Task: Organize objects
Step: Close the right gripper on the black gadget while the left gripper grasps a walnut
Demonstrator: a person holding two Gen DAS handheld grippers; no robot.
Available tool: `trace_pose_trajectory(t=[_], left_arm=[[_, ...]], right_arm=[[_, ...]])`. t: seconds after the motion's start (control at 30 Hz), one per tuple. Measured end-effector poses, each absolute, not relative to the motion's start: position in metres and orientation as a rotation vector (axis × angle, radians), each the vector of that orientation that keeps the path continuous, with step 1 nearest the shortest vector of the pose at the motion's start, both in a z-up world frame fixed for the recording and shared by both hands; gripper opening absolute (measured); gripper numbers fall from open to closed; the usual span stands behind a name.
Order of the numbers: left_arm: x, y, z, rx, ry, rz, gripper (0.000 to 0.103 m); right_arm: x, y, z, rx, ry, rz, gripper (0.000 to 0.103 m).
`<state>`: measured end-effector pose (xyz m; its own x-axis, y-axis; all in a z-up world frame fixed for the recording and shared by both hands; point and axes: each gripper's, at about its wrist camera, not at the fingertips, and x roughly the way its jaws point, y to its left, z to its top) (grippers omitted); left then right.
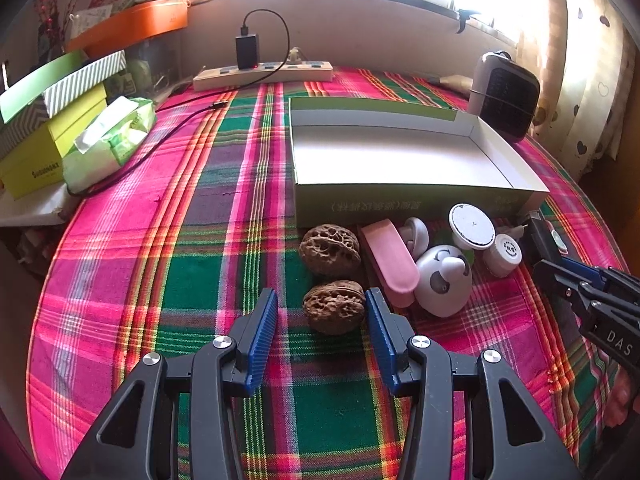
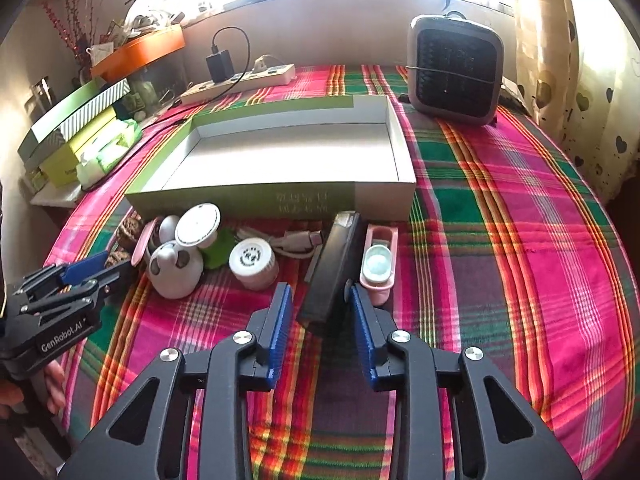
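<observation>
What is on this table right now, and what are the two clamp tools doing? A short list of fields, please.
surface: pink and green plaid cloth
container: open green-sided cardboard box, nothing visible inside
left gripper: open, near brown wrinkled walnut at its right finger
right gripper: around the black bar-shaped device, pads not clearly touching
other items: second walnut, white round jar, white mini fan

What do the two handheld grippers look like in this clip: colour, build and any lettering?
Both are black plastic frames with silver round bolts and blue ribbed pads. The left gripper shows white "GenRobot.AI" lettering on its side in the right wrist view. The right gripper carries white "DAS" lettering, seen from the left wrist view. No cables or sleeves show.
</observation>
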<state>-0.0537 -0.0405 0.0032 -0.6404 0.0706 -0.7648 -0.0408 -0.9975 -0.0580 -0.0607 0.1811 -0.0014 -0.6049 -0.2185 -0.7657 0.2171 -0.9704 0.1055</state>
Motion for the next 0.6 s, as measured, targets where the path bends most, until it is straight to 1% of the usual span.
trace_pose_trajectory(t=[0.07, 0.13, 0.33, 0.43, 0.57, 0.6], left_arm=[[-0.0544, -0.0406, 0.0033, -1.304, -0.052, 2.79, 0.043], [-0.054, -0.0406, 0.0035, -1.303, -0.056, 2.79, 0.043], [-0.058, -0.0413, 0.0037, -1.304, -0.071, 2.79, 0.043], [-0.0592, -0.043, 0.0037, -1.305, -0.075, 2.796, 0.039], [-0.0585, -0.0461, 0.0034, -1.305, -0.075, 2.807, 0.029], [-0.0587, -0.0468, 0.0034, -1.306, -0.075, 2.807, 0.029]], right_arm=[[-0.0626, 0.1812, -0.0017, 1.251, 0.0, -2.617, 0.032], [-0.0633, 0.1807, -0.002, 1.25, 0.007, -2.62, 0.029], [-0.0633, 0.1809, -0.002, 1.249, 0.014, -2.62, 0.028], [-0.0613, 0.1819, -0.002, 1.244, 0.022, -2.622, 0.025], [-0.058, 0.1837, -0.0019, 1.242, 0.023, -2.623, 0.024], [-0.058, 0.1837, -0.0016, 1.241, 0.021, -2.622, 0.024]])
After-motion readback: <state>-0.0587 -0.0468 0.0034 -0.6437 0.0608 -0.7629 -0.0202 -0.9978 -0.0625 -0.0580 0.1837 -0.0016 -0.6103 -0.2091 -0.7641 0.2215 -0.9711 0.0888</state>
